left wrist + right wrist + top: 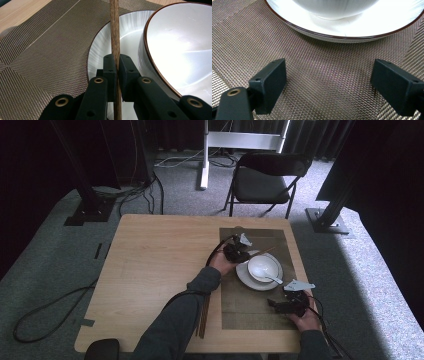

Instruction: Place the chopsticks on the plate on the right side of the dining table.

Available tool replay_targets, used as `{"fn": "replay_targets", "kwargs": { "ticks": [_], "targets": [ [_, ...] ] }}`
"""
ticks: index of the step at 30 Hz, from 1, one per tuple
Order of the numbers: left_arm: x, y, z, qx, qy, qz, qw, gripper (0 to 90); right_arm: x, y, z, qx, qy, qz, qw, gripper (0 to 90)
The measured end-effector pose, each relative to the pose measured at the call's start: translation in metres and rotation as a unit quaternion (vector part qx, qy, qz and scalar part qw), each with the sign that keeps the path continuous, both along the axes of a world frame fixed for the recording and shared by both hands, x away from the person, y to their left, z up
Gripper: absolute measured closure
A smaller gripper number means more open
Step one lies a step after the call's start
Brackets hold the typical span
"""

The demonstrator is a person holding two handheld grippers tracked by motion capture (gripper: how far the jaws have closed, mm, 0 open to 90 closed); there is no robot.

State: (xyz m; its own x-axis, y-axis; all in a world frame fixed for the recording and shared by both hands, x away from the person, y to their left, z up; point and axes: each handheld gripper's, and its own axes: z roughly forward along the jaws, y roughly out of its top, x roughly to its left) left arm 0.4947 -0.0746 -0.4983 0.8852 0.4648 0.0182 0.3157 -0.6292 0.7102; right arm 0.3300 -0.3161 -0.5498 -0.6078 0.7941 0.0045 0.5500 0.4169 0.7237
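My left gripper [241,253] [116,65] is shut on a brown wooden chopstick [115,35], which slants over the left rim of a white plate [243,275] [125,27]. A white bowl [263,267] [180,45] with a brown rim stands on that plate and holds a white spoon [274,279]. In the high view the chopstick [265,251] sticks out past the bowl's far side. My right gripper [286,299] [328,75] rests open on the woven placemat [317,67], just short of the plate [342,32], with nothing between its jaws.
The brown-gold placemat [260,315] covers the right part of the wooden table [155,260]. More dark chopsticks [204,315] lie near the front edge, left of the mat. A black folding chair [265,180] stands beyond the table. Cables run across the floor.
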Motion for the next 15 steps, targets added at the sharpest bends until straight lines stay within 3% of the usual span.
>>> {"fn": "replay_targets", "kwargs": {
  "ticks": [15],
  "targets": [
    [0.0002, -0.0007, -0.0008, -0.001, 0.001, -0.004, 1.0, 84.2, 0.0, 0.0, 0.0, 0.0, 0.0, 0.0, 1.0, 12.8]
  ]
}}
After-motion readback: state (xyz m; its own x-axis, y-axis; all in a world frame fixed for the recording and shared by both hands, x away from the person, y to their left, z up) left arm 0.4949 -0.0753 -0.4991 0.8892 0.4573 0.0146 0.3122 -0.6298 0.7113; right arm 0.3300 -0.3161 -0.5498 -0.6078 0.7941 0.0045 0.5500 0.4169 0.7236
